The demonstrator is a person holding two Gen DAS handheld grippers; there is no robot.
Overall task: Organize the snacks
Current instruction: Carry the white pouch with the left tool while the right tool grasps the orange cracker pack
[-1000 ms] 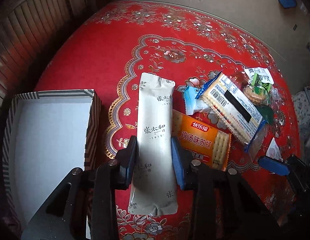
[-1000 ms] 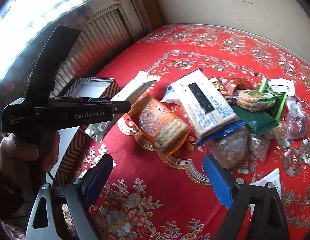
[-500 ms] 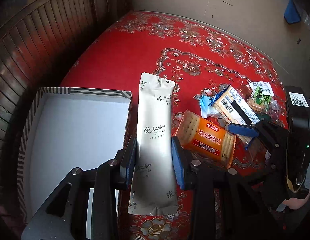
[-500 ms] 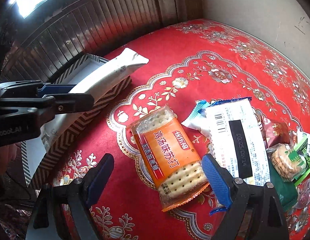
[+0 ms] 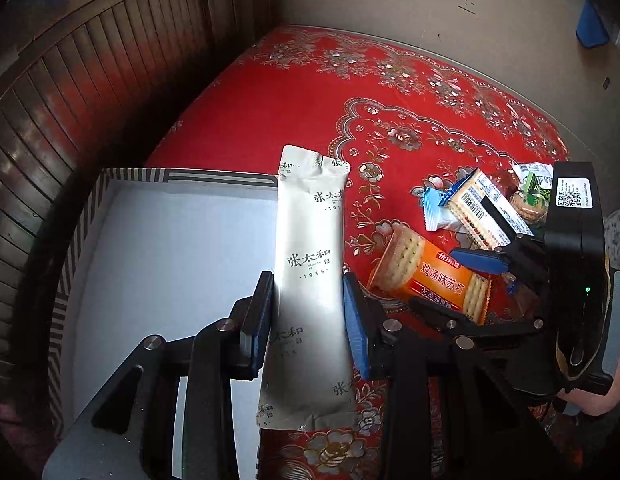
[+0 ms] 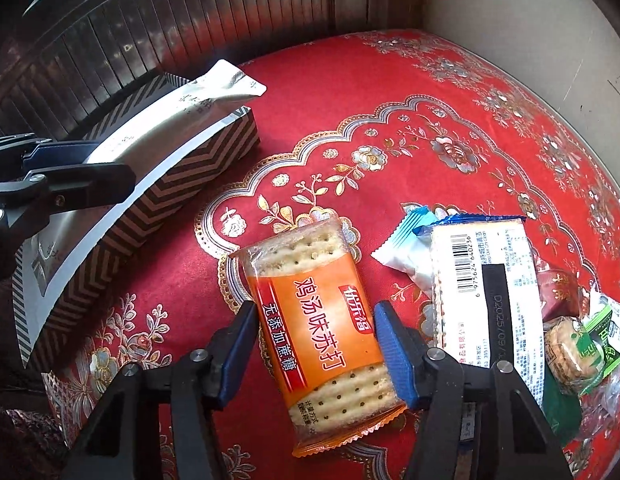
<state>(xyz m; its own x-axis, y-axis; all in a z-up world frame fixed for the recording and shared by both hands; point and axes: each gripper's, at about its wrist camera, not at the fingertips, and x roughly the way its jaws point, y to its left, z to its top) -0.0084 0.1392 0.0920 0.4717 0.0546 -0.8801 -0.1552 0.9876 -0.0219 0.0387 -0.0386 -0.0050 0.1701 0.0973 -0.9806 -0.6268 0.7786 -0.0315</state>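
My left gripper [image 5: 308, 316] is shut on a long silver-white snack pouch [image 5: 310, 264] and holds it over the right edge of the striped box [image 5: 90, 216], whose white inside shows. The pouch [image 6: 170, 112] and box [image 6: 182, 184] also show at the left of the right wrist view. My right gripper [image 6: 316, 352] is low over the red cloth, its blue pads on either side of an orange cracker pack [image 6: 322, 320] that lies there; the jaws are still open around it. The orange pack [image 5: 430, 276] and right gripper [image 5: 482, 264] show in the left wrist view.
A white-and-blue cracker pack [image 6: 490, 292], a small white-blue candy [image 6: 406, 248], a dark red sweet [image 6: 558, 288] and green-wrapped snacks [image 6: 586, 348] lie in a pile right of the orange pack. A wooden slatted wall [image 6: 150, 20] stands behind the box. The red floral cloth [image 5: 310, 100] covers the table.
My left gripper carried the pouch left, from over the cloth to the box's right edge. My right gripper came down and forward and now straddles the orange cracker pack, jaws narrower.
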